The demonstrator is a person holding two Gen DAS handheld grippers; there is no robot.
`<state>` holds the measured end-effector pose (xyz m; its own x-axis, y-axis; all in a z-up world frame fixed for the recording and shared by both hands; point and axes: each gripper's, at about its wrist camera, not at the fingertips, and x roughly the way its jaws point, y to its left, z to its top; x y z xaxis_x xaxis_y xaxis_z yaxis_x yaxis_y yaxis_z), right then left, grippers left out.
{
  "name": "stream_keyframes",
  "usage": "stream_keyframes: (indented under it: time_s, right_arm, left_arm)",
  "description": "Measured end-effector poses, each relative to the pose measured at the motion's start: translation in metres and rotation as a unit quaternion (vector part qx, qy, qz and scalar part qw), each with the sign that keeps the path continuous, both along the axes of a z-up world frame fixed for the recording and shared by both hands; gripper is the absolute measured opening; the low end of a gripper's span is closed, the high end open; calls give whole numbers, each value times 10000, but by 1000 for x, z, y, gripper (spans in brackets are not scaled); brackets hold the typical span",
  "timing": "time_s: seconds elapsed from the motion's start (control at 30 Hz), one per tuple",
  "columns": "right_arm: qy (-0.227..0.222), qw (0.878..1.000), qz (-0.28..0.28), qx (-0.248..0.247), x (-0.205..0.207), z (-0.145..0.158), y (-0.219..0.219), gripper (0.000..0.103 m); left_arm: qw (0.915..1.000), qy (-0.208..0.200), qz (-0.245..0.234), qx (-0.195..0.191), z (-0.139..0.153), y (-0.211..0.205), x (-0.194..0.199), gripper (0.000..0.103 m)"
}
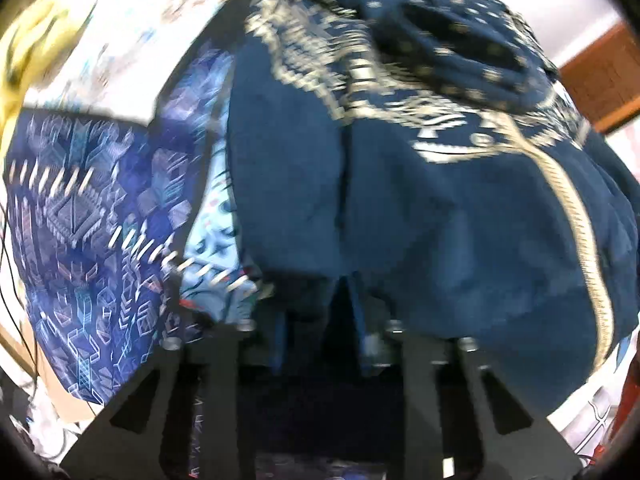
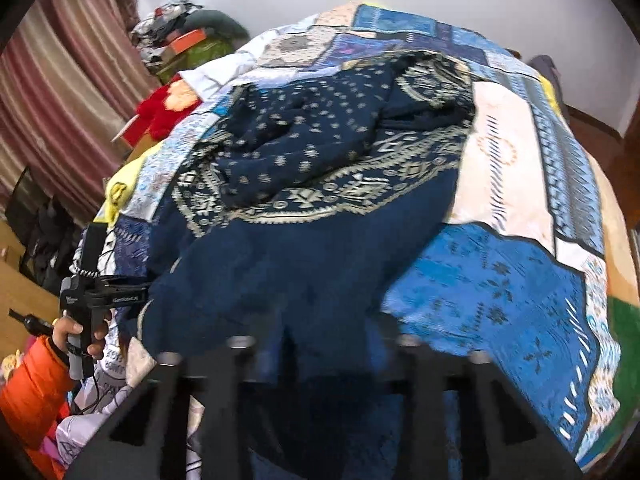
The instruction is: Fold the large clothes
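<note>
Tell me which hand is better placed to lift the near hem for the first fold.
Neither clearly: both. The left gripper and right gripper are each closed on the near edge of the navy garment, which lies bunched on the patchwork bedspread. Lifting together looks sensible.

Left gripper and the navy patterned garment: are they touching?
Touching. In the left wrist view the left gripper has its narrowed fingers buried in the navy garment's hem.

Both wrist views look steeply down, close over the navy garment (image 1: 400, 208).
</note>
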<state>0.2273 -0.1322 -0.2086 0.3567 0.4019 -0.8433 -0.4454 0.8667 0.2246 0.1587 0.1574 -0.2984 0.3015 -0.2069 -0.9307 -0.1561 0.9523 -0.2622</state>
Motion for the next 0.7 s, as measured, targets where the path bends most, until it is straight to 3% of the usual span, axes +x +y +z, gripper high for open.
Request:
stream_keyframes:
  time_s: [0.1, 0.2, 0.47, 0.6, 0.7]
  right_arm:
    - [-16, 9999, 97, 107, 1, 1, 4, 11]
    - [-209, 9994, 119, 242, 3, 12, 5, 10]
    - [-648, 9960, -109, 609, 52, 54, -7, 9]
    - [-825, 9943, -298, 607, 102, 69, -6, 9]
    - [-741, 9935, -549, 668, 148, 71, -5, 9]
  left_arm:
    - [9993, -196, -311, 107, 20, -19, 6, 5]
    - [9973, -579, -430, 112, 54, -29, 16, 4]
    - [9869, -1611, 23, 21, 155, 10, 75, 4]
    - [9820, -1826, 399, 275, 176, 46, 130, 3]
    - [9809, -1740, 755, 431, 170, 69, 180, 4]
